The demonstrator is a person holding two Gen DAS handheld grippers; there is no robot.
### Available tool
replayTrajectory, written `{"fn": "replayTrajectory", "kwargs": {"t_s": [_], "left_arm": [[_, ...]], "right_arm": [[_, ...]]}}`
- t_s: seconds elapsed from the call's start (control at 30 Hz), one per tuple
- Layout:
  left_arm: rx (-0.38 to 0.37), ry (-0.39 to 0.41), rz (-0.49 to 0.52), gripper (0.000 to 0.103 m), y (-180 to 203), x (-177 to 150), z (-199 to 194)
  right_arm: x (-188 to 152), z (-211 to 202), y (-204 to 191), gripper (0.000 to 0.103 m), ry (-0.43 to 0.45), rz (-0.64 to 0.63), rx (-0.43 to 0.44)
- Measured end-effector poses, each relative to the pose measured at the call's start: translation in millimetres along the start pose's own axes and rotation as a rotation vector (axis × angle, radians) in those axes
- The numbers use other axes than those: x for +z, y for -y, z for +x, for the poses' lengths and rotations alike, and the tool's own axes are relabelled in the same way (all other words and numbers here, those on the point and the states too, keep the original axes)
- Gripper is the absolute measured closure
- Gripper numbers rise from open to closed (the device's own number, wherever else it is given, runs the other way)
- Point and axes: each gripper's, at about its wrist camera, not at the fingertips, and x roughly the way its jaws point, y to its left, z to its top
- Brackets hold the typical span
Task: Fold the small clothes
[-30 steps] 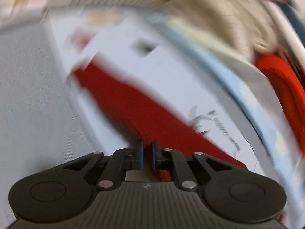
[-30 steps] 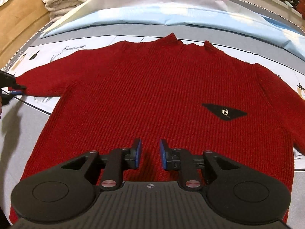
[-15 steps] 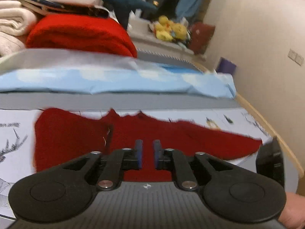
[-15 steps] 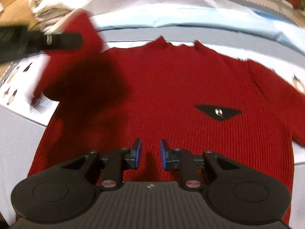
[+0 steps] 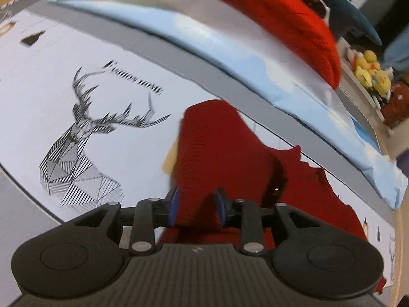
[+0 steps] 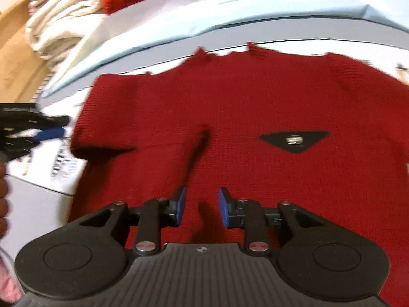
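The jaws of the left gripper have just been opening; in the left wrist view red knit lies between the blue pads, but they stand apart from it, so the sleeve is judged released. The jaws of the right gripper have also just been opening and stand parted above the cloth, grasping nothing.

The red sweater is spread flat on the printed sheet, filling the centre of the right wrist view, collar toward the top of the frame. Its left sleeve is seen folded inward across the chest, at centre left of the frame. A black triangular patch lies at centre right. In the right wrist view the left gripper is seen at the left edge, just beside the folded sleeve. Folded laundry is stacked at the upper left.

The step in hand is judged to be the sleeve fold. For a good result:

1. The folded sleeve should be left flat, its cuff within the body outline.
2. The left gripper should be withdrawn without the knit being snagged.
3. The opposite sleeve, toward the right edge of the frame, should be taken near its cuff and laid across symmetrically.
4. Ridges, such as the crease visible near the centre, should be smoothed before the body is folded.
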Motion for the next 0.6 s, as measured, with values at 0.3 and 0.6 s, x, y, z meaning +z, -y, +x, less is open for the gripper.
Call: {"fn": "replayTrajectory", "kwargs": {"t_s": [0.3,0.6], "left_arm": [[-0.001,-0.009,-0.040,0.070,-10.3,4.6,-5.3],[-0.014,0.004,-0.011,0.070,-8.6,9.7,-6.9]], "right_arm": [[-5.8,30.0,-41.7,0.071,0.008,-0.136,0.025],[-2.5,19.6,-49.8,0.097,0.111,-0.223,0.056]]}}
